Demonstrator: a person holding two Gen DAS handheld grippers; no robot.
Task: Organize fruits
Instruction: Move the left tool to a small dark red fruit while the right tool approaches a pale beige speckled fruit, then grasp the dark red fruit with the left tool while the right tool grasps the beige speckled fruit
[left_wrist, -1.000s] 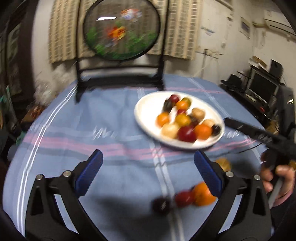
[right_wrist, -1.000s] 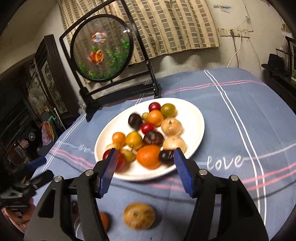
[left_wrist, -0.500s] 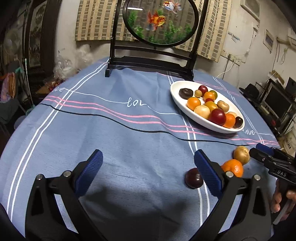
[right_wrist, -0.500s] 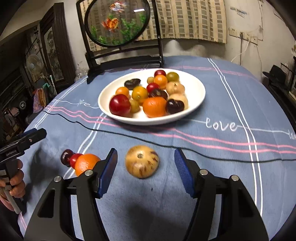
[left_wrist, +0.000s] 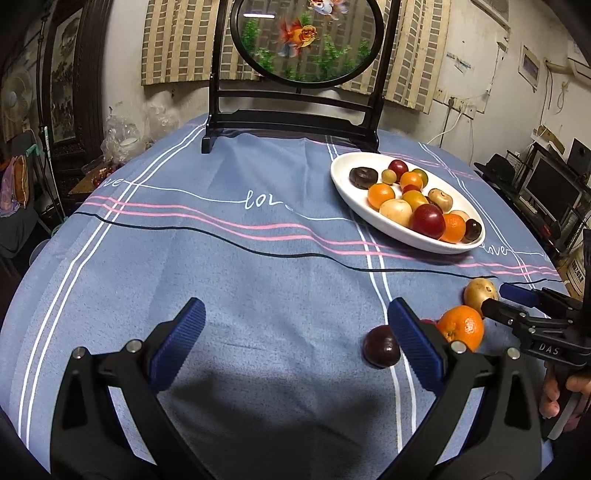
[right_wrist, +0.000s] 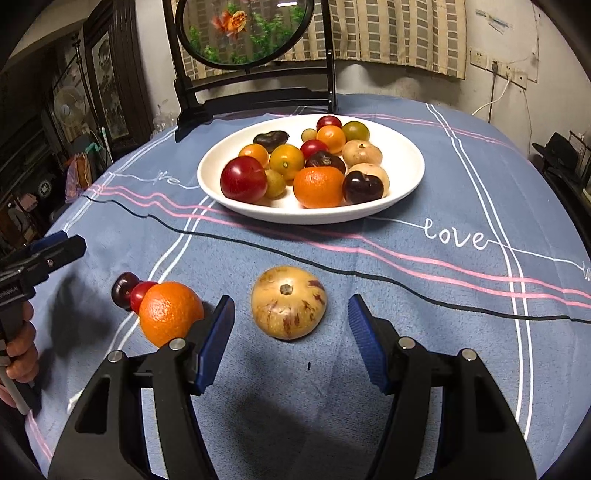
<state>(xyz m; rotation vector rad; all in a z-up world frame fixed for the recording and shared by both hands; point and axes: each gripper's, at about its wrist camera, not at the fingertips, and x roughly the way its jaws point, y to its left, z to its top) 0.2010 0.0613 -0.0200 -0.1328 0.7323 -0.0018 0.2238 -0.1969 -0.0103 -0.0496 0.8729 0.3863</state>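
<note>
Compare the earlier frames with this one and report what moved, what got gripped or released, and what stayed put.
Both hands came down and back from the plate toward the loose fruit. The right gripper now frames the tan speckled fruit, jaws open, not touching. The left gripper hangs open beside the dark plum. Nothing was gripped or released. The orange, the plum, the small red fruit and the plate's pile kept their places.

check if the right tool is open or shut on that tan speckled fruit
Open. The right tool has both blue pads clear of the tan speckled fruit, which sits on the tablecloth.
</note>
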